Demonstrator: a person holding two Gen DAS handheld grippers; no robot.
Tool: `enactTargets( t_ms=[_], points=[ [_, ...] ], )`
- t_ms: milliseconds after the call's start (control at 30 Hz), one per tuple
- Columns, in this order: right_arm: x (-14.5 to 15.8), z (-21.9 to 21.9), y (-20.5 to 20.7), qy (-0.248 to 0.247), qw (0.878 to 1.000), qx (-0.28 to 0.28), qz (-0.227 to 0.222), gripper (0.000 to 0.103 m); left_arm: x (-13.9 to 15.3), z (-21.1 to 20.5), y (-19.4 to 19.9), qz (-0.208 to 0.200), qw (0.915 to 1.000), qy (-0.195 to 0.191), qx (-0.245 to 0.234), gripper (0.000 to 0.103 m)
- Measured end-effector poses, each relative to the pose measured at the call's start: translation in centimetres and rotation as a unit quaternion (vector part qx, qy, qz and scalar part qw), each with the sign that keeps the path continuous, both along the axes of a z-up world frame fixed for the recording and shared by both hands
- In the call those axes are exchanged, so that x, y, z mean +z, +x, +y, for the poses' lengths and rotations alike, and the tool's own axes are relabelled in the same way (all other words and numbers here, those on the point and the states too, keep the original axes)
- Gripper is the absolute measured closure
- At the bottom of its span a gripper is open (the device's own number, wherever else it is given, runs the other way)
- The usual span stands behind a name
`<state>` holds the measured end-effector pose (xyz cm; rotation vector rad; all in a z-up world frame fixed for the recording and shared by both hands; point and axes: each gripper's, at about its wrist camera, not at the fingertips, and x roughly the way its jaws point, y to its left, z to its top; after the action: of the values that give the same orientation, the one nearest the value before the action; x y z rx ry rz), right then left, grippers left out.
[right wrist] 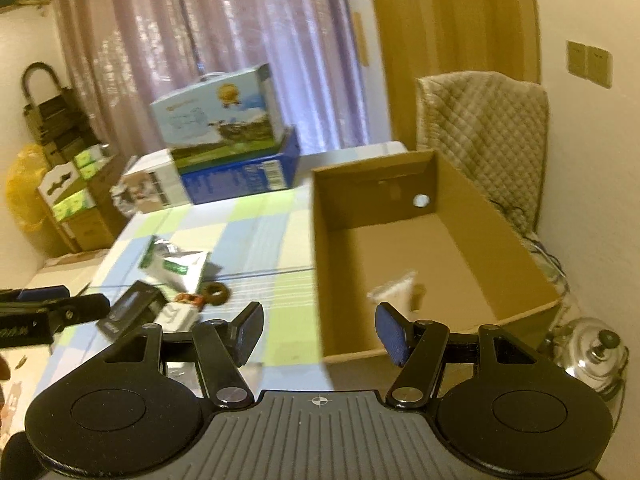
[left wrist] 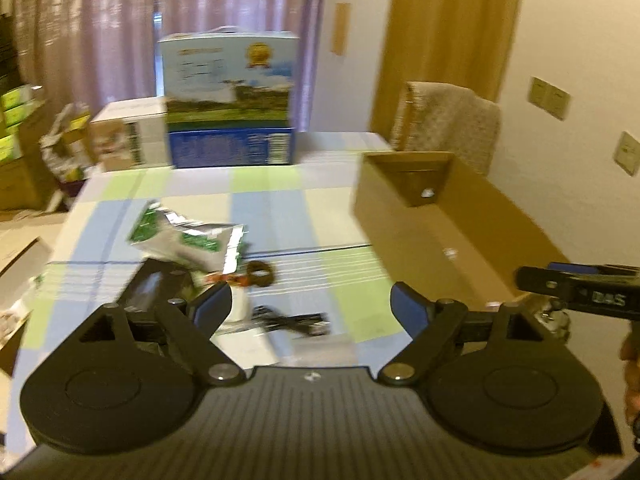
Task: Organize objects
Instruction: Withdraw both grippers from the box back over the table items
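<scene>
The right wrist view looks down into the open cardboard box (right wrist: pixel 432 256) at 1 o'clock on the worktop (right wrist: pixel 264 224), and shows a blurred pale packet (right wrist: pixel 394 290) lying on its floor near the front wall; the left wrist view sees only the box's (left wrist: pixel 440 216) outer side and far inner wall, at 2 o'clock, with the packet hidden. The right view alone shows a shiny metal kettle (right wrist: pixel 596 354) at 4 o'clock beside the box; the left view alone shows a black cable (left wrist: pixel 296 320) between its fingers, low on the worktop.

Both tools are empty; the left tool (left wrist: pixel 310 308) has its blue-padded fingers spread wide, and the right tool (right wrist: pixel 320 330) is likewise spread, its fingers straddling the box's near wall.

The loose things lie in a cluster on the checked cloth left of the box: a silver and green foil pouch (left wrist: pixel 188 236), crumpled; a black flat box (left wrist: pixel 150 286) at its near side; a brown ring (left wrist: pixel 260 270) just right of them; a small white box (right wrist: pixel 178 314) close by; motion blur hides the finer detail. Stacked printed cartons (left wrist: pixel 230 100) stand at 12 o'clock, at the far edge.
</scene>
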<state>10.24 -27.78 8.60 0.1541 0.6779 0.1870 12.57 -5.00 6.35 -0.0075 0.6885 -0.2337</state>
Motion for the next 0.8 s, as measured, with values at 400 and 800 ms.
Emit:
enactTargets(
  t_ms=[400, 800],
  points=[
    [-3.4, 5.6, -2.8, 0.021, 0.998, 0.041, 0.033, 0.043, -2.5, 8.3, -2.6, 0.024, 0.9953, 0.015, 0.093, 0.011],
    [-5.7, 8.7, -2.7, 0.005, 0.996, 0.064, 0.055, 0.044, -5.1, 8.8, -3.2, 0.047, 0.9939, 0.015, 0.098, 0.006]
  ],
)
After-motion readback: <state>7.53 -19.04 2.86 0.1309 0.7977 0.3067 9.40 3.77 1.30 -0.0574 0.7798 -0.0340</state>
